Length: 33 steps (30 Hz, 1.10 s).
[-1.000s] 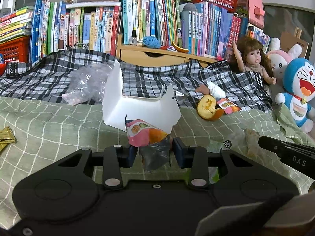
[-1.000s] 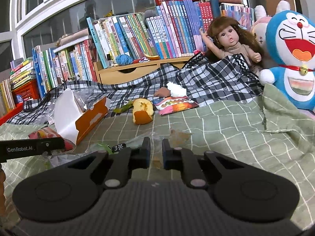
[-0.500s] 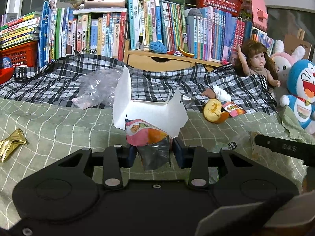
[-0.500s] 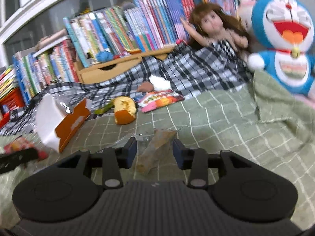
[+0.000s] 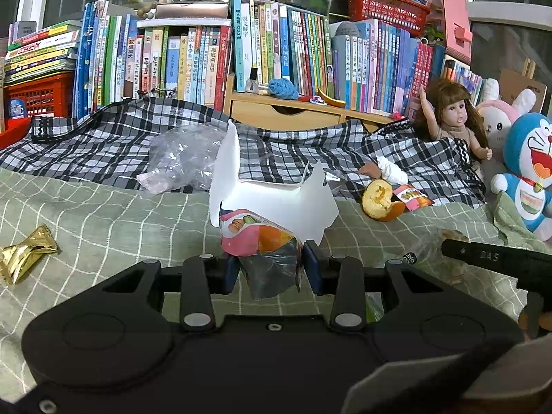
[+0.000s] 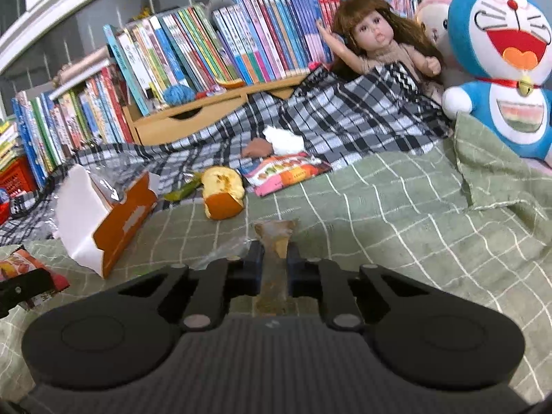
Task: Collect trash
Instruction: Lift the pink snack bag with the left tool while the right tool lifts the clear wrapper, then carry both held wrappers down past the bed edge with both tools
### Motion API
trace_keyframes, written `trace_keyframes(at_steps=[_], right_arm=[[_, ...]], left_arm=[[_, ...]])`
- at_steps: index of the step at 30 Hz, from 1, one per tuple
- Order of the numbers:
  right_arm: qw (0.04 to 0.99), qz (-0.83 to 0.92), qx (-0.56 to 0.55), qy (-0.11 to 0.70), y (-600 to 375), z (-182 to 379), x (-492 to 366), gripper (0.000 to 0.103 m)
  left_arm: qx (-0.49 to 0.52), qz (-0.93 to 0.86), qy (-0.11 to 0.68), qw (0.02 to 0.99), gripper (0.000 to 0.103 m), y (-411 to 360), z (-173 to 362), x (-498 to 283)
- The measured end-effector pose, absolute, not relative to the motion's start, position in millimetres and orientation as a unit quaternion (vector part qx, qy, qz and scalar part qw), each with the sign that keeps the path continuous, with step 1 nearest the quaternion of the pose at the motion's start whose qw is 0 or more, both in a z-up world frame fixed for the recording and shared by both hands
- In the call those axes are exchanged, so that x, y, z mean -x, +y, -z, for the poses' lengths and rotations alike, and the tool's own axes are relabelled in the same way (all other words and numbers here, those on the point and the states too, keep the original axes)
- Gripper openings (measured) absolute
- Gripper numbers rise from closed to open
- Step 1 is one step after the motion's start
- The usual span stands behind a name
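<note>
The green checked bedspread [image 5: 103, 214] fills the lower half of both views, with a black-and-white plaid blanket [image 5: 103, 145] bunched along its far edge under the row of books. At the centre of the left view stands an open white cardboard box with an orange outer face [image 5: 276, 203], the likely place for the rubbish. The left gripper [image 5: 271, 269] is partly closed on a pink snack wrapper with a dark crumpled end [image 5: 262, 245], held just in front of that box. In the right view the right gripper [image 6: 275, 264] has its fingers [image 6: 253, 269] closing, nearly shut, on a thin brown stained paper strip [image 6: 276, 238] lying low at the frame's centre. A half-eaten orange-skinned fruit [image 6: 222, 193], a second pink printed snack packet [image 6: 286, 172] and, at the left view's left edge, a gold foil sweet wrapper [image 5: 26, 258] lie uncollected. The strip is flimsy and pinched near one end, so it could tear or slip free on lifting; the fingers may also catch a fold of bedspread beneath it.
</note>
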State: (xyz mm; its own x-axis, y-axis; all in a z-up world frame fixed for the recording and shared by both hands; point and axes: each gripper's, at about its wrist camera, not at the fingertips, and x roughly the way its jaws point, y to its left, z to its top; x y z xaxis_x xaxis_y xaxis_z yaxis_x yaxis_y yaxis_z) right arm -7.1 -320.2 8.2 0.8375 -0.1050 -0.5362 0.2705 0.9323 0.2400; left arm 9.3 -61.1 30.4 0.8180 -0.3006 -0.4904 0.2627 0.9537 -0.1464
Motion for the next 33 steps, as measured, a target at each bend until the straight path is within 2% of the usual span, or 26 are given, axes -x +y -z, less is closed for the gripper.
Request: trace_keyframes(at_steps=[9, 20, 33], right_arm=[[0.953, 0.052, -0.158, 0.254, -307, -27, 51, 0.017], [0.952, -0.021, -0.147, 0.267, -272, -34, 130, 0.017], [0.939, -0.105, -0.122, 0.303, -235, -25, 220, 0.017]], left_arm=[[0.04, 0.161, 0.252, 0.954, 0.037, -50, -49, 24], [0.056, 0.172, 0.252, 0.951, 0.037, -23, -61, 110], [0.061, 0.19, 0.297, 0.934, 0.037, -7, -37, 216]])
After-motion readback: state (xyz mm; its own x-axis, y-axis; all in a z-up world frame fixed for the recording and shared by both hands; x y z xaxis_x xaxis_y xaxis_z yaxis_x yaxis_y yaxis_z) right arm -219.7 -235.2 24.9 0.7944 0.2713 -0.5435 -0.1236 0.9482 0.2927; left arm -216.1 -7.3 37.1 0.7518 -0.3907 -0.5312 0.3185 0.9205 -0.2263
